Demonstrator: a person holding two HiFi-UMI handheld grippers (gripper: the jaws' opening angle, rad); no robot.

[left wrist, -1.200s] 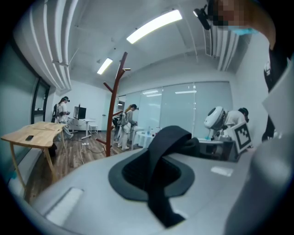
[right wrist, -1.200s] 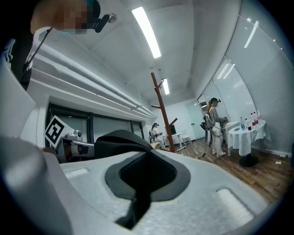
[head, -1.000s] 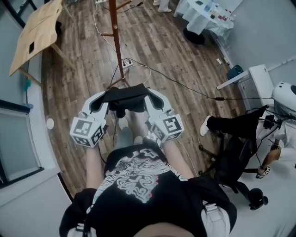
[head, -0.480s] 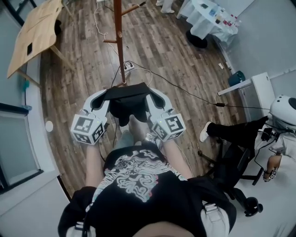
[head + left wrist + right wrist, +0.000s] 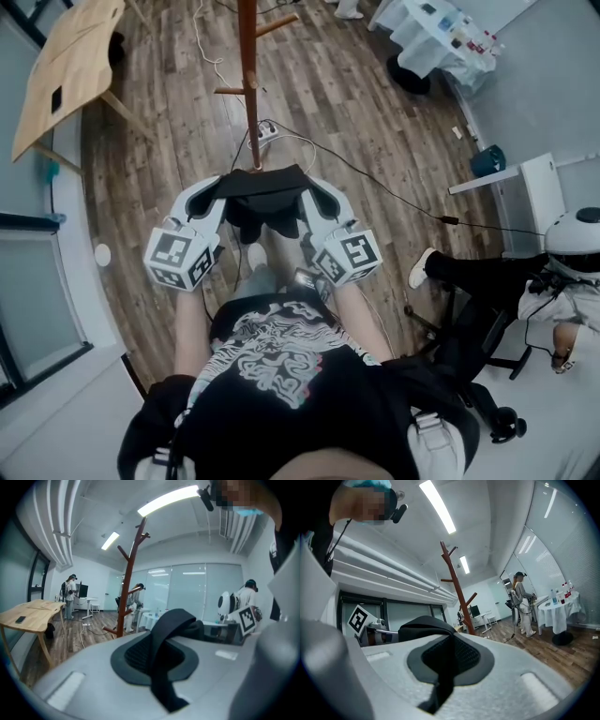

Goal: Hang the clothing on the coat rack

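Left hand-held gripper [image 5: 217, 191], right hand-held gripper [image 5: 310, 191]: each tight on black clothing [image 5: 263, 185] between them.

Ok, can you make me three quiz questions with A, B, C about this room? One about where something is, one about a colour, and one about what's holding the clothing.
1. Where is the coat rack?
A. ahead, past the clothing
B. on the table
C. lying flat on the floor

2. What colour is the clothing?
A. white
B. black
C. yellow

3. What holds the clothing?
A. a rack peg
B. nothing, it's dropped
C. the left gripper and right gripper

Answers:
1 A, it stands upright beyond the clothing.
2 B, it looks black in every view.
3 C, both grippers are shut on it.
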